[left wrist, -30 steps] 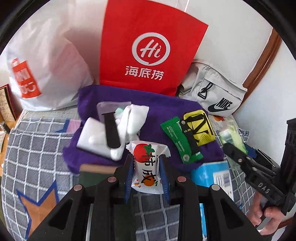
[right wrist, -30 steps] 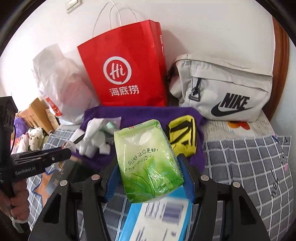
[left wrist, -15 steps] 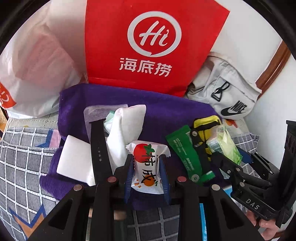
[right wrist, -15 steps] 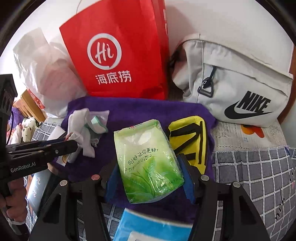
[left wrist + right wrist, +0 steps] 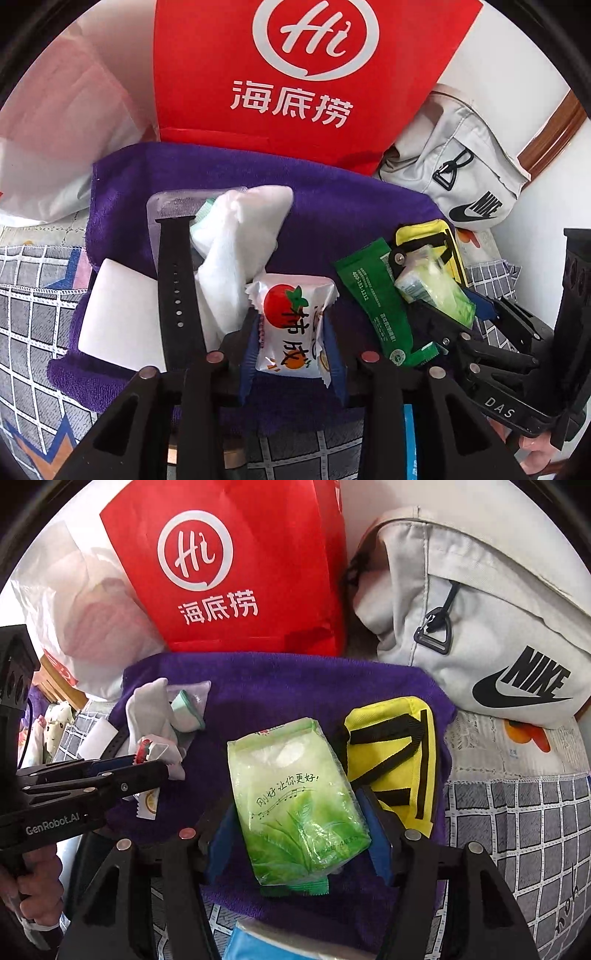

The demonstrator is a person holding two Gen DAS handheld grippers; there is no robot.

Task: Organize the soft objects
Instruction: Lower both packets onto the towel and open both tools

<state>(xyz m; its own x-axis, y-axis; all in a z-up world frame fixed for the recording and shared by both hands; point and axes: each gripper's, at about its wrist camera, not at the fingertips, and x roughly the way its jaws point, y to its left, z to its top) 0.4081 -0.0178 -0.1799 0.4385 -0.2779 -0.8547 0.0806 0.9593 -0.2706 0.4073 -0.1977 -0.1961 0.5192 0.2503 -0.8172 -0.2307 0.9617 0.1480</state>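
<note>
Left wrist view: left tool (image 5: 291, 332) pinches the tomato snack packet (image 5: 291, 325); right tool (image 5: 295, 823) pinches the green tissue pack (image 5: 295, 805), both above the purple towel (image 5: 295, 686), likely for placing there.

The bed (image 5: 517, 819) carried a checked sheet. A purple towel (image 5: 332, 206) lay on it. Behind the towel stood a red bag (image 5: 295, 74); a grey Nike bag (image 5: 480, 627) lay right of that.
</note>
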